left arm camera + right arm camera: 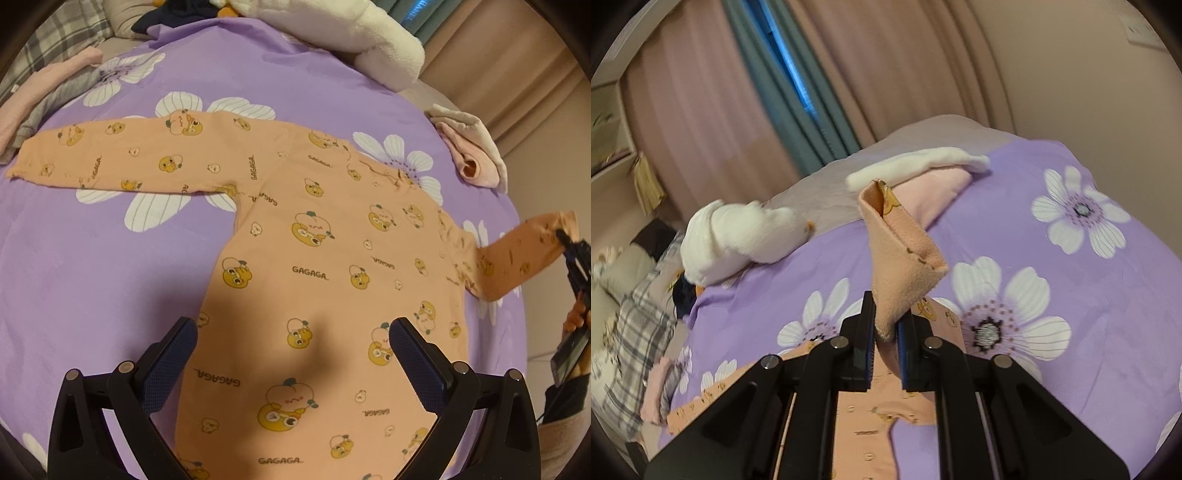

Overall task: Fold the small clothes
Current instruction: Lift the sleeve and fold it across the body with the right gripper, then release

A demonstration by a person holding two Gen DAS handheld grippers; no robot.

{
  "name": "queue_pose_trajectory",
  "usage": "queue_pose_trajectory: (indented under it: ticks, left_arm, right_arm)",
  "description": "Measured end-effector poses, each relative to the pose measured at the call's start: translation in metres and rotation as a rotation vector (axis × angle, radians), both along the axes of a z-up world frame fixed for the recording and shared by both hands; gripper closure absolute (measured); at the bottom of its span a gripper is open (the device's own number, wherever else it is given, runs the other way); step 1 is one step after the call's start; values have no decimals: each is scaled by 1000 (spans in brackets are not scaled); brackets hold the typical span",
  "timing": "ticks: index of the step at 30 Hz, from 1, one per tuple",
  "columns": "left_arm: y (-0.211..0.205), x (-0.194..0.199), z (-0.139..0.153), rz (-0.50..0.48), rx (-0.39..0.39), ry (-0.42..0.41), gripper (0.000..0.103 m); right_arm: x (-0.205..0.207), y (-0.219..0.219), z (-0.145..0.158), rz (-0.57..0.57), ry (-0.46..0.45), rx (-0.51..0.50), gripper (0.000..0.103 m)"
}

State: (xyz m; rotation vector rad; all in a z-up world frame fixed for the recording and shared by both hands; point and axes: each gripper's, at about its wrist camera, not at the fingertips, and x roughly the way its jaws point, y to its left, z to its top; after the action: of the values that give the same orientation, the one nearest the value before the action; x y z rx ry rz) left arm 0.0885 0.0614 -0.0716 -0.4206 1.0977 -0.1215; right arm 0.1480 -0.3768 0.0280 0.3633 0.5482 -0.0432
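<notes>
one sleeve (901, 254) is pinched in the right gripper (886, 332), right of the shirt body (332, 295); left gripper (291, 354) hovers open above.

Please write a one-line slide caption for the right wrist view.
Right gripper shut on the cuff of the orange shirt's sleeve, lifted above the purple floral bedsheet.

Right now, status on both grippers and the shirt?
Left gripper open above the hem. Right gripper shut on the sleeve cuff, lifted off the bed. Orange shirt otherwise flat. Nothing lying on it.
</notes>
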Motion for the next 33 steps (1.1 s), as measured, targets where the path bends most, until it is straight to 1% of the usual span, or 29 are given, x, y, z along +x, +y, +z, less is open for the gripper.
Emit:
queue_pose_trajectory:
  ticks: [7, 18, 28, 33]
  left_arm:
    - [9, -4, 4, -5, 5, -11, 0]
    - [19, -7, 8, -11, 1, -28, 0]
    - [31, -9, 8, 3, -1, -30, 0]
    - [37, -7, 6, 11, -7, -23, 0]
  right_arm:
    - [6, 54, 2, 54, 14, -96, 93]
    - [12, 126, -2, 147, 15, -182, 93]
    - [19, 178, -17, 215, 36, -236, 93]
    - [23, 203, -32, 244, 62, -268, 93]
